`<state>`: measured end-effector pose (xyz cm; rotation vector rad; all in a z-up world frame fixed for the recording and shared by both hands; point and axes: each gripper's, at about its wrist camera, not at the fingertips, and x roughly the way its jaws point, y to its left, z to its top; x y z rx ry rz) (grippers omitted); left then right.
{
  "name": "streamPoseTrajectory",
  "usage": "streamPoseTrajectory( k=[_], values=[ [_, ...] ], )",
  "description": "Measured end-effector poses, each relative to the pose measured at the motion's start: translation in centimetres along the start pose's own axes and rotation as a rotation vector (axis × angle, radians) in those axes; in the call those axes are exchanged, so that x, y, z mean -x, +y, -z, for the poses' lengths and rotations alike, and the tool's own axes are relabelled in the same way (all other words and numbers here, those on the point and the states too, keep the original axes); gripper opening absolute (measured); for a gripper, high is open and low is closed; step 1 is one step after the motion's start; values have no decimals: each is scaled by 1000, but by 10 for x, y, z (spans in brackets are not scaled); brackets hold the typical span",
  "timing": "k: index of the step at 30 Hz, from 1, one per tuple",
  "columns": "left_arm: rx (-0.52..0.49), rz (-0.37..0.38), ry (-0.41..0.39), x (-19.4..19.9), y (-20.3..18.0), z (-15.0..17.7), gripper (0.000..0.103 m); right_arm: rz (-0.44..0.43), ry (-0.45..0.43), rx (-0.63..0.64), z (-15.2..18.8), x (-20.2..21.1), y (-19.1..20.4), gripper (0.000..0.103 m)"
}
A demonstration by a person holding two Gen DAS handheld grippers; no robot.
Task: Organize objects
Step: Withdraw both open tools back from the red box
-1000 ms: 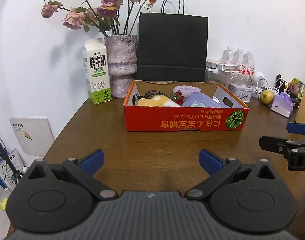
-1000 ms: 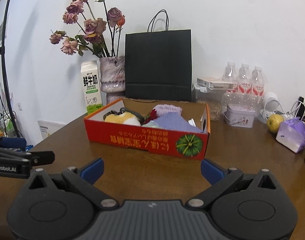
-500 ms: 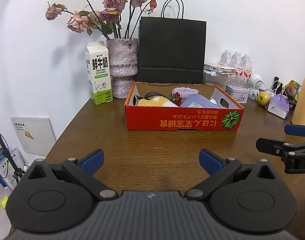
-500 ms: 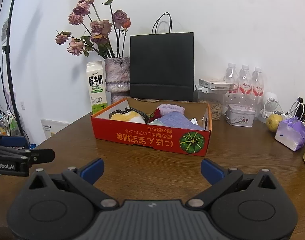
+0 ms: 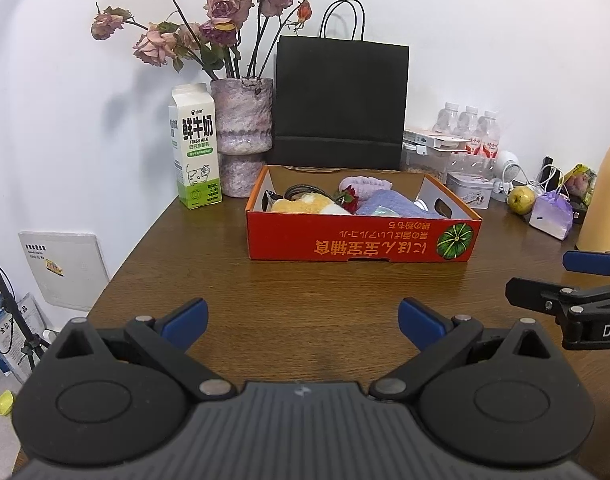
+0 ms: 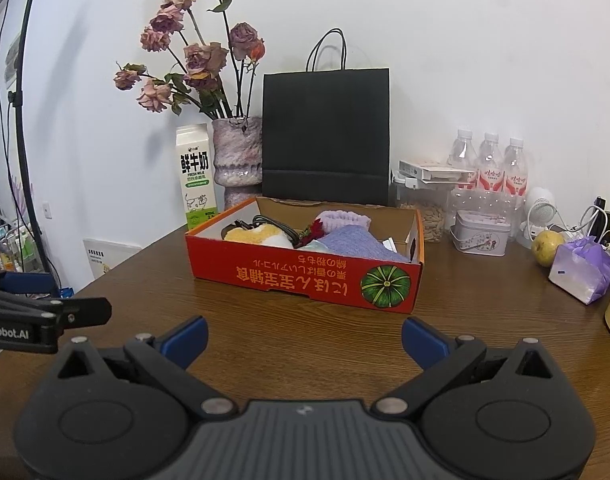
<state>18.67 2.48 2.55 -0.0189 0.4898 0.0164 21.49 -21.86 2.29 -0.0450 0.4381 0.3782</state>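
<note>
A red cardboard box (image 5: 361, 240) (image 6: 305, 276) sits on the brown table. It holds a yellow-and-white plush (image 5: 305, 204), a black cable (image 5: 301, 190), a red strawberry-like item (image 5: 347, 196), a purple cloth (image 5: 389, 206) and a lilac knitted piece (image 5: 365, 182). My left gripper (image 5: 303, 318) is open and empty, hovering above the table in front of the box. My right gripper (image 6: 303, 334) is open and empty, also short of the box. Each gripper shows at the edge of the other's view.
A milk carton (image 5: 195, 146), a vase of dried roses (image 5: 243, 136) and a black paper bag (image 5: 339, 102) stand behind the box. Water bottles (image 6: 491, 168), a tin (image 6: 479, 234), a pear (image 6: 547, 242), a purple pouch (image 6: 583, 266) and a yellow jug (image 5: 607, 196) are at the right.
Both grippers have drawn back and risen a little from the box, which looks smaller and farther now. Both stay open and empty.
</note>
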Motion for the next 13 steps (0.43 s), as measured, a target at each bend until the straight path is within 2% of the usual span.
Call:
streamPoseTrajectory(
  k=[13],
  values=[
    [7,2,13,-3,1,1,103,1,2,1,0,0,1,103]
  ],
)
